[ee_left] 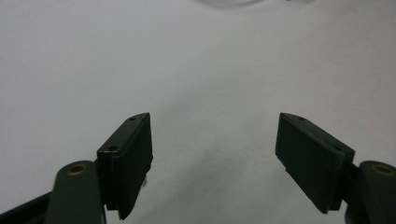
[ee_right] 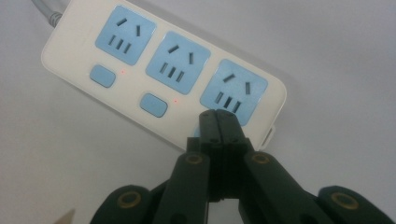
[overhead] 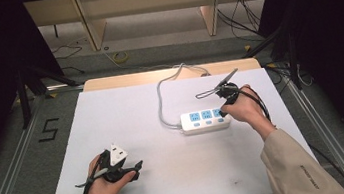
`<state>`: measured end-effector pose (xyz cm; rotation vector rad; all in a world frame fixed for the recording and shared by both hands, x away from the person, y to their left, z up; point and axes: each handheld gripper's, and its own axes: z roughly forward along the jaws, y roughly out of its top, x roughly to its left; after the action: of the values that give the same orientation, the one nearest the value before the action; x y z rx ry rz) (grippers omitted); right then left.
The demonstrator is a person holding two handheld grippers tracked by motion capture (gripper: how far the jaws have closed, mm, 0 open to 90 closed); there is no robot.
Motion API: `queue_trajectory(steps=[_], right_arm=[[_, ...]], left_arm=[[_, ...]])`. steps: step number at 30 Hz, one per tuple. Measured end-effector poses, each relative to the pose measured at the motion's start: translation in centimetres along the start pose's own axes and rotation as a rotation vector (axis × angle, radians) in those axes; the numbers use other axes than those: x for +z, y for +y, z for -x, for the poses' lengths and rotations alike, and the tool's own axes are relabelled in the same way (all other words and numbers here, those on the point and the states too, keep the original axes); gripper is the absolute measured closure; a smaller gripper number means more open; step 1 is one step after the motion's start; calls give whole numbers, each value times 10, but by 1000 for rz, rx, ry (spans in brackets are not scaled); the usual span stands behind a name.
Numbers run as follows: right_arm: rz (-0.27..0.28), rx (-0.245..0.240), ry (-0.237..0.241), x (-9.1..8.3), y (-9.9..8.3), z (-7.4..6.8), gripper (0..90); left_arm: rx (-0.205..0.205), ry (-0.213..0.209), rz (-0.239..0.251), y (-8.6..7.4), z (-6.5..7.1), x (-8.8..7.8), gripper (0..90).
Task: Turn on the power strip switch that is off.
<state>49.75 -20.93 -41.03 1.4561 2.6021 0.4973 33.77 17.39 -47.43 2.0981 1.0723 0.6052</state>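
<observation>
1. High view: the power strip [overhead: 205, 121] lies flat near the right edge of the white table [overhead: 129, 133], its grey cable [overhead: 161, 98] running to the far edge. The right gripper [overhead: 225, 106] sits at its right end; the left gripper [overhead: 136, 169] rests near the front left corner.
2. Left gripper view: jaws apart, nothing between them.
3. Right gripper view: jaws together, tips at the third switch. The strip's [ee_right: 163, 79] hard, smooth plastic looks light and likely to slide; I would pinch its long sides.
</observation>
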Motion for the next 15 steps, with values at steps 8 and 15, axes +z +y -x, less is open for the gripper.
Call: queue_trajectory(steps=[8,15], right_arm=[[-11,4,1,4,2,0,900],[-23,1,3,7,3,-2,900]], left_arm=[[2,1,1,0,0,0,273],[2,1,2,0,1,0,273]])
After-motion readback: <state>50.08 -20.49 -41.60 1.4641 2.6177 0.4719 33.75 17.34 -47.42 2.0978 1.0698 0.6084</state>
